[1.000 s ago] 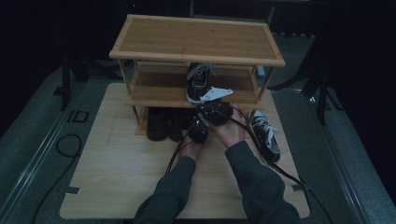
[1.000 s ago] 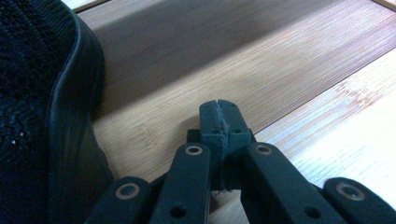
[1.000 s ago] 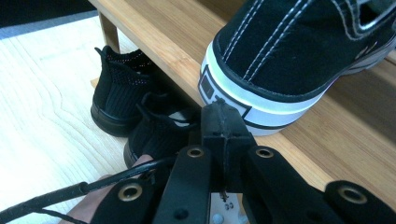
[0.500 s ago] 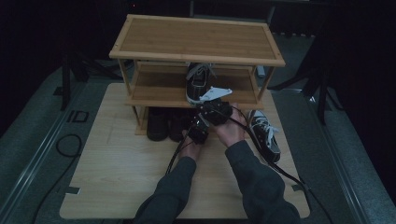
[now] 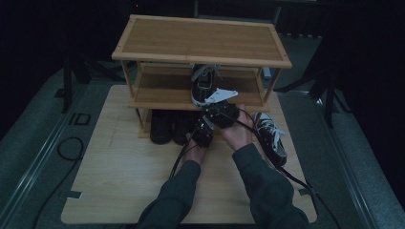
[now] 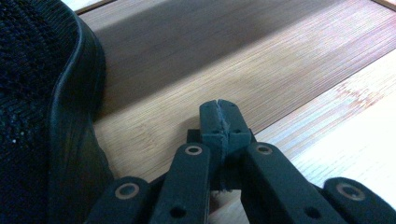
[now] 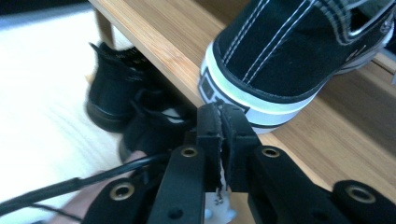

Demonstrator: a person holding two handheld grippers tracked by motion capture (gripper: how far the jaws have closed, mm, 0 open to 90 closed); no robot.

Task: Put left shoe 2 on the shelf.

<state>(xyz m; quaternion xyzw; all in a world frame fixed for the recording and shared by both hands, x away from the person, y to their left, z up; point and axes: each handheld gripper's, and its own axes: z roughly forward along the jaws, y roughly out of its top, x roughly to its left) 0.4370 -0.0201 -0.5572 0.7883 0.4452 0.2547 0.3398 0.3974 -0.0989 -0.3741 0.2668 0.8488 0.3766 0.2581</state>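
Left tool (image 6: 219,122): I see its jaws pressed together with nothing between them, low over the wood just beside a black mesh shoe (image 6: 42,112).
Right tool (image 7: 223,122): jaws almost together, a thin slit between them, nothing gripped; they have just been parting slightly. It sits at the front edge of the middle shelf (image 7: 154,51), right by the heel of the sneaker (image 7: 299,51).
Sneaker on shelf (image 5: 203,83): black canvas with a white sole, on the middle level of the bamboo rack (image 5: 200,40), heel toward me; its front is hidden under the top board.
Second sneaker (image 5: 270,138): lies on the counter (image 5: 119,186) to the right of my right hand (image 5: 239,133), partly covered by the sleeve and cable.
Dark shoes (image 5: 167,126): under the rack on the bottom level; in the high view they merge into shadow and I cannot make out details.
Left hand (image 5: 193,150): partly hidden by the tool body.
Mesh shoe: cut off by the frame edge in the left gripper view.
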